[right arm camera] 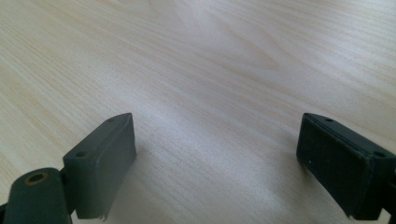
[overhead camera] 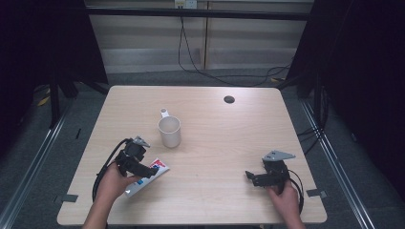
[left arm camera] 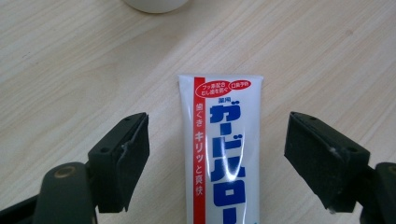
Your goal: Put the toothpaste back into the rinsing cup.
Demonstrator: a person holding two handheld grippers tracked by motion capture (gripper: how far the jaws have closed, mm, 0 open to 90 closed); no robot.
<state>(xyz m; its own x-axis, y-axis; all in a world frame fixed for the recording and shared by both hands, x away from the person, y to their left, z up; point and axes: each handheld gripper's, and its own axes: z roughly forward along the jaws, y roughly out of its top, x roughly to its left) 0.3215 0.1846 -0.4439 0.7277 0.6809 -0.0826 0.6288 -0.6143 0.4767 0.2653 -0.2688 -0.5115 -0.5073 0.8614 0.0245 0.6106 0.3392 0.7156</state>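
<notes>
Clearly the left gripper (left arm camera: 217, 158) straddles the toothpaste tube (left arm camera: 223, 154), which lies flat on the table (overhead camera: 224, 157) just short of the white cup (overhead camera: 170, 131); its jaws stand apart, touching nothing. Lower squarely, then close across the tube's width. The right gripper (right arm camera: 217, 163) rests wide open over bare wood.

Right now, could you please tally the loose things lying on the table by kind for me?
Toothpaste tube: 1, lying flat between the open jaws of the left claw.
Cup: 1, white, upright, with a handle.
Total: 2
</notes>
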